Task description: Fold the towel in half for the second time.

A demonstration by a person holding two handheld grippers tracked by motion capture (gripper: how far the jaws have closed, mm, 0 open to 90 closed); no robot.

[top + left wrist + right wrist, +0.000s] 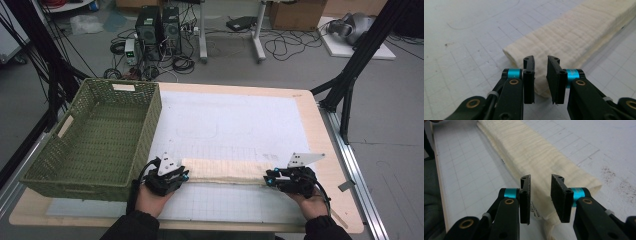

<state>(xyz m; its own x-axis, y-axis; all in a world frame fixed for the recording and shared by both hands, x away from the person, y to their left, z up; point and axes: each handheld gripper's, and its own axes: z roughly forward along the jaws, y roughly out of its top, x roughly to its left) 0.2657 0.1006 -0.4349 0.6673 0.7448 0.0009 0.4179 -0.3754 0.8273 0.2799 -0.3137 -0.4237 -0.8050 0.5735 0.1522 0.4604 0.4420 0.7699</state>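
Cream, ribbed folded cloth (226,171) lies flat between both hand-held grippers, their jaws apparently parted, clear of it.

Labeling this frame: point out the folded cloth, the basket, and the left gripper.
folded cloth (225,171), high view, middle of its top.
basket (150,120), high view, right wall.
left gripper (540,75), left gripper view, gap between its jaw tips.

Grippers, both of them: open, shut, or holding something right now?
Left gripper: open, jaws parted at the end of the folded cream cloth, not pinching it.
Right gripper: open, jaws parted over the cloth's other end.
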